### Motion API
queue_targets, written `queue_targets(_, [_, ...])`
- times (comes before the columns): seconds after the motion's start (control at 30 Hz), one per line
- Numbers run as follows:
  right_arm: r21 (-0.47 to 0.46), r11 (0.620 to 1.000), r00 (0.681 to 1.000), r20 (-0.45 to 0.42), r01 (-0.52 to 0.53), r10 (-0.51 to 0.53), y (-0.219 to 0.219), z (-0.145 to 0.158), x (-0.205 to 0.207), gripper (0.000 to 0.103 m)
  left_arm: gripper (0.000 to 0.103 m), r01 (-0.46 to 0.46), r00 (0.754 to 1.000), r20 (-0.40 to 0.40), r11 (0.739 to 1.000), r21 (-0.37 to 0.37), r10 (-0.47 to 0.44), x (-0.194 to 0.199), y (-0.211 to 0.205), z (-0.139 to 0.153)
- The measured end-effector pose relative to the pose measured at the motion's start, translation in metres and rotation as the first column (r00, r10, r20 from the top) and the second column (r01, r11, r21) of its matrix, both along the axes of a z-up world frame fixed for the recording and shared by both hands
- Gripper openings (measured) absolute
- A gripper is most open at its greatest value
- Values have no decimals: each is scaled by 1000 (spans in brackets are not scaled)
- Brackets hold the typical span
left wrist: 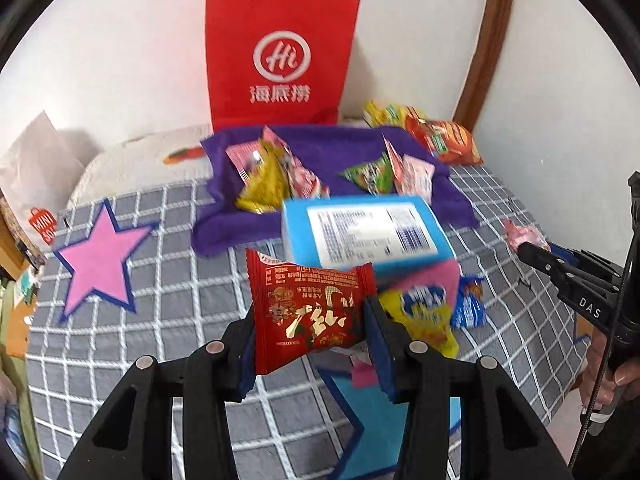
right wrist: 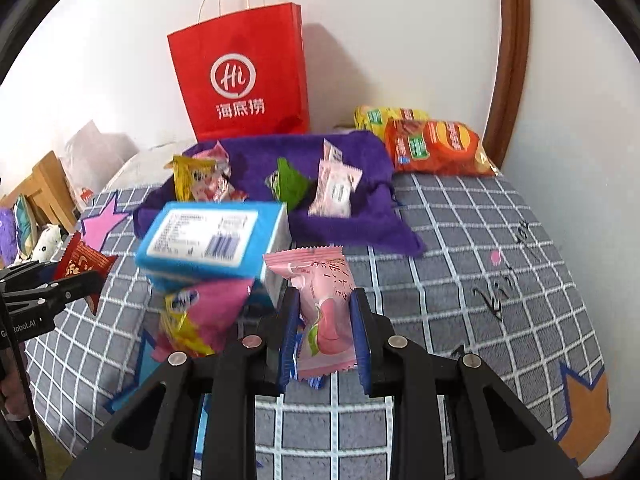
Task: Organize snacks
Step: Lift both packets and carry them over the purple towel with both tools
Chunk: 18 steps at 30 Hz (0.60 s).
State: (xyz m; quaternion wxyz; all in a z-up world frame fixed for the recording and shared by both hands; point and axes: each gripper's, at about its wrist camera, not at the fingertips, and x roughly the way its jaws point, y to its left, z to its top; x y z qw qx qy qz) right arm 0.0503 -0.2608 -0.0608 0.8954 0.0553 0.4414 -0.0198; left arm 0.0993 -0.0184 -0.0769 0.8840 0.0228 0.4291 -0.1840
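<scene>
Snacks are lying scattered over the bed [right wrist: 460, 240], and two of them are being carried: the left gripper [left wrist: 310, 320] is pinching a red packet [left wrist: 310, 308] across its middle, its jaws closed on the wrapper, while the right gripper [right wrist: 324, 320] is clamping a pink packet [right wrist: 324, 304] the same way, upright between its jaws. Ahead of both sets of jaws a purple cloth [right wrist: 352, 224] is holding a loose group of small packets, yellow, green and pink, and that looks like the gathering place, so the step in hand is probably carrying each packet forward and setting it down there. Just ahead of the jaws a blue box [left wrist: 360, 232] is sitting on top of more snacks, right in the straight path, so each packet is best kept lifted clear of the box's top edge, or swung around it, to avoid knocking it. Both wrappers are thin and puffed, so the grip is likely crushing air, not contents; squeezing no harder should spare whatever is inside. The pink packet seems best put beside the other pink ones [right wrist: 334, 190] on the far right of the cloth, and the red one on a bare patch. Lowering until the wrapper is touching cloth before opening should stop it from tumbling off. Beyond the cloth, a red bag [right wrist: 240, 76] is standing against the wall and larger packs [right wrist: 436, 146] are lying ahead to the right.
</scene>
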Motion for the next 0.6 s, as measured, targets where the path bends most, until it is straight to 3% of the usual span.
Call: queue_targets(0.6, [-22, 1000, 999, 35, -23, 23, 6, 28, 62, 26, 45, -54, 998, 24, 997, -46, 55, 64, 15, 24])
